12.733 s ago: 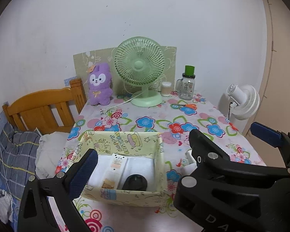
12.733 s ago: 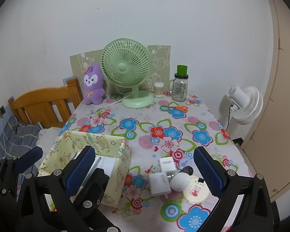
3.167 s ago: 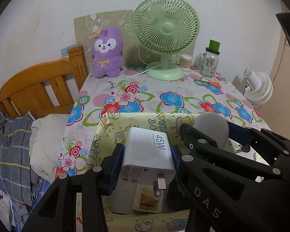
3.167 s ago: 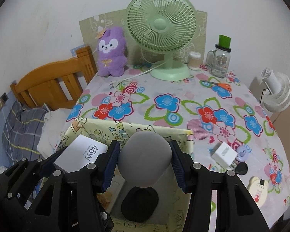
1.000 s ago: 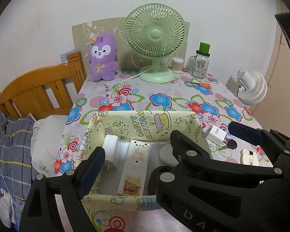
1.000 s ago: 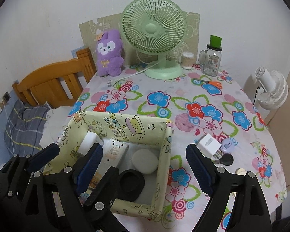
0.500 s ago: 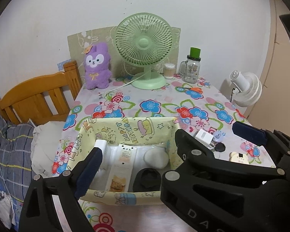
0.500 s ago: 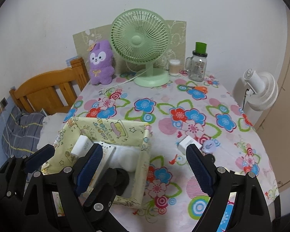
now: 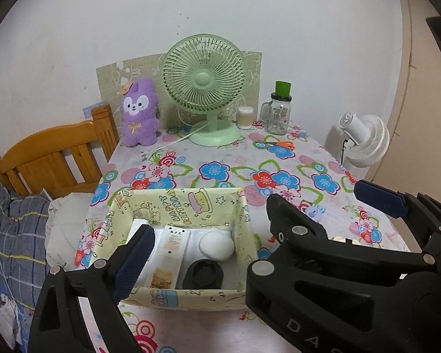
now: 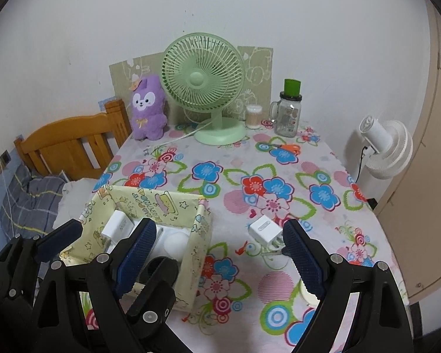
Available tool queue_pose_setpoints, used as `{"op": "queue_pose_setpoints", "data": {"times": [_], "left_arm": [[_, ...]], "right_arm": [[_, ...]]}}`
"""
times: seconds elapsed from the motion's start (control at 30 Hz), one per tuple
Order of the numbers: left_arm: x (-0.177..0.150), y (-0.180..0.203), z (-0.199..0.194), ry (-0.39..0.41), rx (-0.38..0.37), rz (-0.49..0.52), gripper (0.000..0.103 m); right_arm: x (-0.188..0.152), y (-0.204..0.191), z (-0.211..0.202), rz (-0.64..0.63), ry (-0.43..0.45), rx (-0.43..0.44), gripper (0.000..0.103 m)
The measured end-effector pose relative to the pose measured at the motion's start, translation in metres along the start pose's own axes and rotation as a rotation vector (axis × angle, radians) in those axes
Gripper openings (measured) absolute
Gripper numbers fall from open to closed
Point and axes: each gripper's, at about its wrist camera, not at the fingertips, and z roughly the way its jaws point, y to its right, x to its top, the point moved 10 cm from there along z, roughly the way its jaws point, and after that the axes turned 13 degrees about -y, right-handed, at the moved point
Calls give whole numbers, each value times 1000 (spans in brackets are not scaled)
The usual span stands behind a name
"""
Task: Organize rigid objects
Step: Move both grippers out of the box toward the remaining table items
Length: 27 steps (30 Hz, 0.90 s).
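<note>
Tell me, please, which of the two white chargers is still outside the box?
The smaller white charger on the floral tablecloth, right of the box; the other charger lies inside it.

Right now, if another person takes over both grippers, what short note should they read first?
Left gripper: open, holds nothing; its jaws have just been opening.
Right gripper: open, holds nothing.
Done: large white charger, grey egg-shaped object, remote and black round object lie in the yellow box.
Left: small white charger and little items beside it on the tablecloth.

Two fans [image 10: 203, 88], two chargers [image 10: 264, 229], one box [image 10: 150, 203].
</note>
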Motion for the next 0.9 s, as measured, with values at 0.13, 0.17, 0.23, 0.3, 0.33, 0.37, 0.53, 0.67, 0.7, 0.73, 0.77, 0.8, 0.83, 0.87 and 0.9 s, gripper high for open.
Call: {"op": "queue_pose_setpoints", "data": {"times": [0.13, 0.17, 0.23, 0.3, 0.33, 0.37, 0.53, 0.67, 0.7, 0.73, 0.77, 0.8, 0.83, 0.87, 0.9], "left_arm": [[-1, 10, -2, -1, -17, 10, 96], [-1, 12, -3, -1, -18, 11, 96], [-1, 17, -4, 3, -15, 18, 96], [-2, 22, -6, 10, -8, 24, 96], [-2, 25, -6, 12, -7, 29, 96], [-2, 29, -7, 13, -8, 34, 96], [-3, 41, -7, 15, -13, 46, 96], [-5, 55, -6, 17, -13, 56, 96], [-5, 58, -6, 20, -13, 57, 96], [-4, 60, -6, 25, -13, 59, 96], [-4, 63, -6, 39, -7, 61, 96], [-4, 65, -7, 49, 1, 62, 96], [-5, 68, -7, 61, 9, 65, 96], [-4, 70, -7, 61, 10, 65, 96], [-5, 72, -5, 57, 8, 66, 96]], "right_arm": [[0, 7, -7, -17, 20, -19, 90], [0, 10, -9, -20, 23, -24, 90], [-2, 14, -11, -19, 25, -24, 90], [-3, 20, -13, -15, 28, -24, 90], [-4, 23, -14, -13, 29, -25, 90], [-4, 25, -14, -12, 29, -26, 90], [-8, 38, -18, -7, 34, -31, 90], [-13, 51, -19, 3, 28, -34, 90], [-14, 55, -18, 7, 26, -36, 90], [-15, 57, -19, 9, 26, -37, 90], [-16, 60, -19, 13, 26, -37, 90], [-17, 64, -19, 17, 30, -37, 90], [-18, 66, -19, 19, 30, -36, 90], [-19, 69, -18, 22, 29, -33, 90], [-20, 71, -17, 23, 27, -34, 90]]}}
